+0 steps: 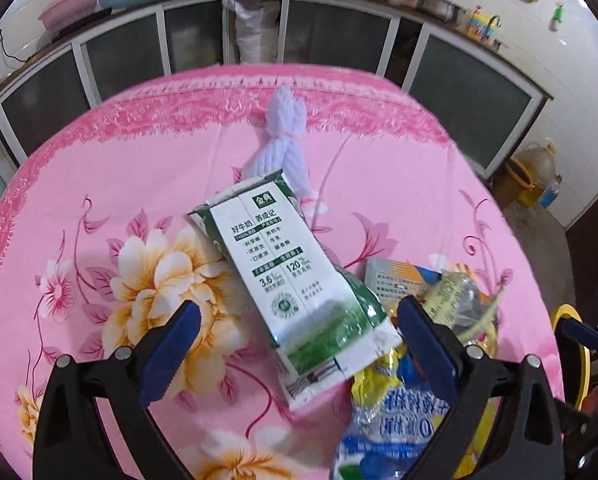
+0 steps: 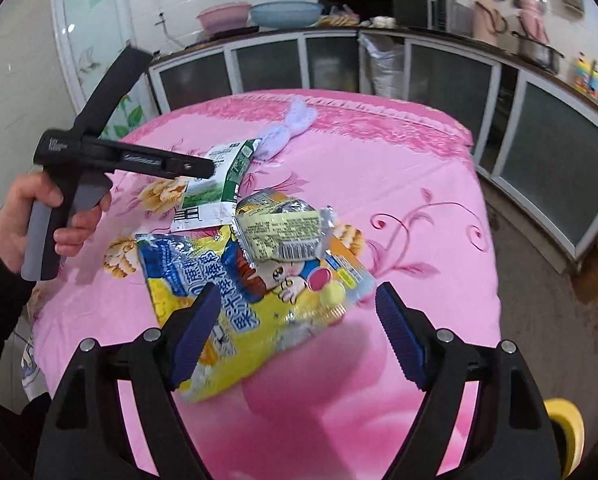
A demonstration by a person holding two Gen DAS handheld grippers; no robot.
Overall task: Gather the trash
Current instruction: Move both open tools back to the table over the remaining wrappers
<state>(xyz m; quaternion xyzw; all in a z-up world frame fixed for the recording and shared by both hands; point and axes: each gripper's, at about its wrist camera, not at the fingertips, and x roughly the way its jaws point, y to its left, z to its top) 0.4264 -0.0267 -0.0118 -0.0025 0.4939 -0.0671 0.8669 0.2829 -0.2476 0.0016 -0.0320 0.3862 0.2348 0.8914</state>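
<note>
Both claws wide open, empty: left gripper (image 1: 299,316) astride light, crushable milk carton (image 1: 295,276); right gripper (image 2: 299,312) over slippery, crinkly candy bag (image 2: 255,300); best pinched at edges.

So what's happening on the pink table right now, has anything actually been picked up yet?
Nothing is held yet. Both grippers are open over a heap of trash on the pink floral tablecloth. The left gripper straddles the flattened green-and-white milk carton. The right gripper hovers with its fingers either side of the yellow-and-blue snack bag, where a crumpled pale yellow wrapper lies on top. A tied lavender cloth bundle sits farther back, untouched.
</note>
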